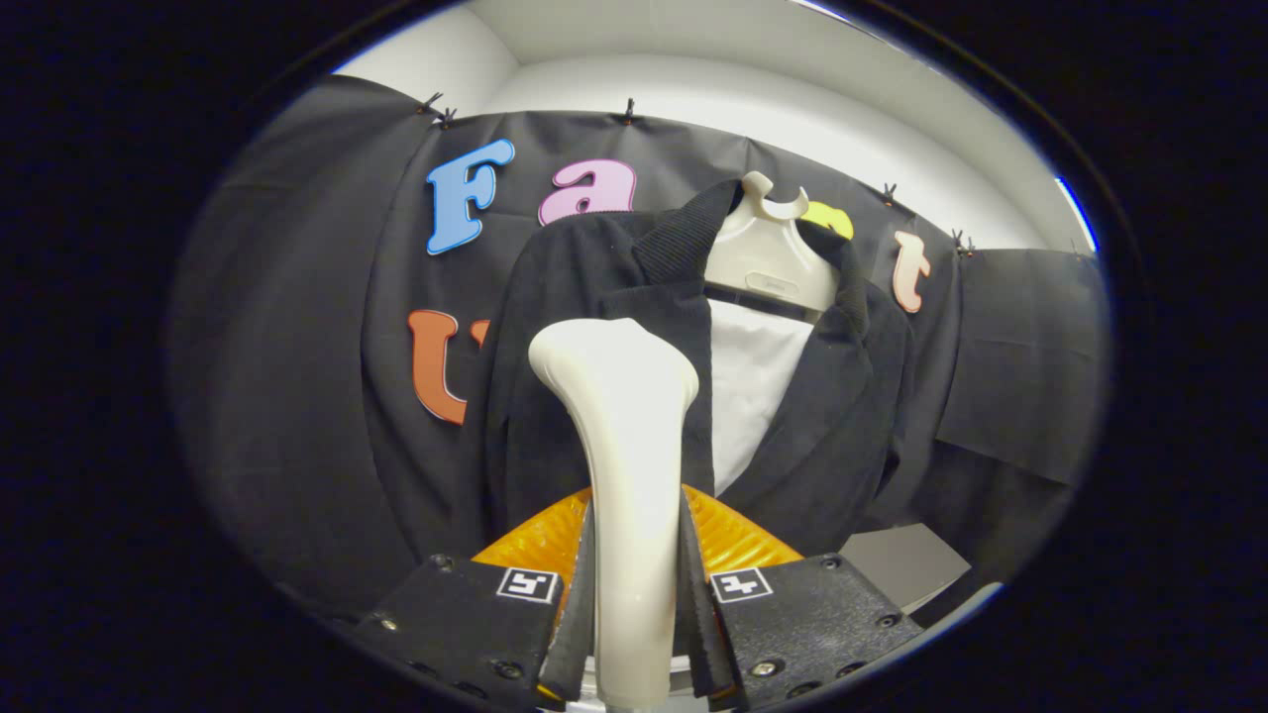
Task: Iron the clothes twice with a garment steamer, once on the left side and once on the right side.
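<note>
the gripper (634, 604) is closed tight on the handle of the garment steamer (624, 465), one finger pressing each side of the cream-white shaft. the steamer stands upright between the fingers, and its broad rounded head rises beyond them, up against the left front panel of the dark jacket (594, 297). whether the head actually touches the cloth cannot be told from here. just behind the fingers and low around the shaft sits an orange, ribbed translucent piece (738, 535), spreading to both sides.

the jacket hangs on a pale plastic hanger (768, 257) in front of the black booth wall (297, 396), its ribbed collar standing up around the hanger's neck. the jacket is open at the front, and a white lining or shirt (748, 386) shows in the gap between the two panels, just to the right of the steamer head. below the right panel a grey surface (901, 564) shows.
</note>
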